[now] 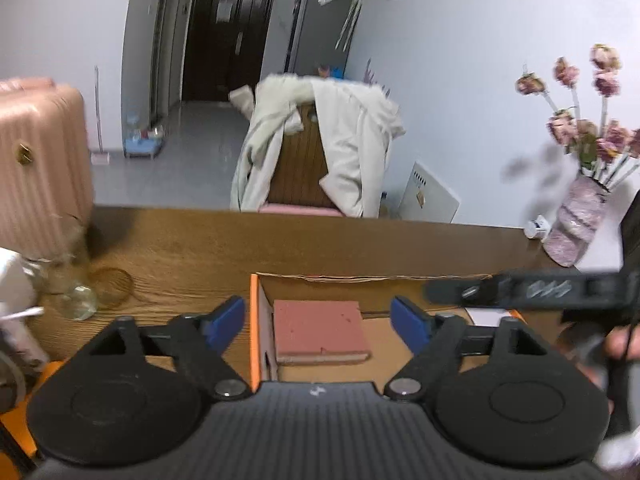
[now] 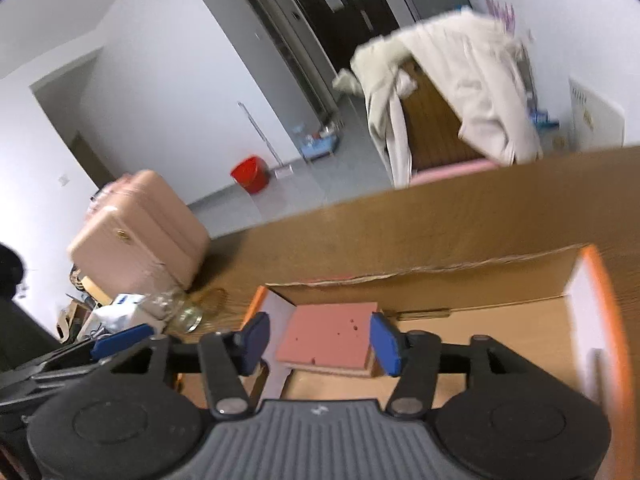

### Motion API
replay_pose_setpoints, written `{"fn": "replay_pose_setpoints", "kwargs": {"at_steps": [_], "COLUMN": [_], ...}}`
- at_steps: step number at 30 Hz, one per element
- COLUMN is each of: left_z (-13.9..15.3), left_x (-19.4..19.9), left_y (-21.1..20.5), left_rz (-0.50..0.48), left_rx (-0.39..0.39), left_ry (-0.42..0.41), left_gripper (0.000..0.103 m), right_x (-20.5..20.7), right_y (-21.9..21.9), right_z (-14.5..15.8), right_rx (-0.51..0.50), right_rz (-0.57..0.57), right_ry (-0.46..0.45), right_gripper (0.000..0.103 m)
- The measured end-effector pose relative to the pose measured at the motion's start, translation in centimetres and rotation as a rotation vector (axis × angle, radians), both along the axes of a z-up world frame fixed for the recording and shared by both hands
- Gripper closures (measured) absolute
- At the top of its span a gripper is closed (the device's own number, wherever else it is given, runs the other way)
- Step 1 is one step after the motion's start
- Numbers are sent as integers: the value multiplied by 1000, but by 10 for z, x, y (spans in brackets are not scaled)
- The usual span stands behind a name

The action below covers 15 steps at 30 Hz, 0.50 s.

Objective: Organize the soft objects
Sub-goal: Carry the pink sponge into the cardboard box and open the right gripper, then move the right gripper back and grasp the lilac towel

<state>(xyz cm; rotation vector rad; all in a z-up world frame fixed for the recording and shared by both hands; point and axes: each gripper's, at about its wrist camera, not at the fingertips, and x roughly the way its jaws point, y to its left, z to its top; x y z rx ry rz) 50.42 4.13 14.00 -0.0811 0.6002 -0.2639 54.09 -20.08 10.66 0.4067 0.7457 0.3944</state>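
on the far left of the table (image 1: 192, 240) a clear glass jar (image 1: 74, 292) lies on its side by a pink suitcase (image 1: 40, 160), well apart from the work. next comes the left hand-held gripper (image 1: 318, 322), its blue pads spread wide with nothing between them; one pad hangs over the table outside the box wall, the other over the box floor. between and beyond them sits the task's thing, a pink sponge block (image 1: 320, 330), flat on the floor of the open cardboard box (image 1: 360, 278), tucked close to the box's left orange-edged wall. to the right, the right hand-held gripper (image 2: 320, 340) also stands open and empty, its pads either side of the same pink sponge block (image 2: 332, 340) in its own view but not pressing it.

the block looks already placed, so the step in hand seems to be letting go and clearing away. to do it well, lift both grippers before swinging them aside, so no pad drags the soft block or catches the thin box wall. keep the left one clear of the jar, which could roll. the right half of the box floor is bare, good room for the next soft item.
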Motion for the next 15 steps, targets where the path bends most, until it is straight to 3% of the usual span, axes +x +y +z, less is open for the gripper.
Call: {"fn": "replay_pose_setpoints", "kwargs": {"at_steps": [7, 11, 15], "left_z": [36, 46, 37], "left_x": [-115, -179, -240], "left_y": [13, 16, 14], "left_rz": [3, 9, 86], "left_rx": [78, 106, 125], "left_ry": [-114, -180, -238], "left_gripper": [5, 0, 0], "right_x": [-100, -163, -233], "right_y": [-50, -68, -72], "right_z": [62, 76, 75], "right_rx": [-71, -108, -160], "right_rz": [-12, -49, -68], "right_ry": [-108, -179, -288], "right_gripper": [31, 28, 19]}}
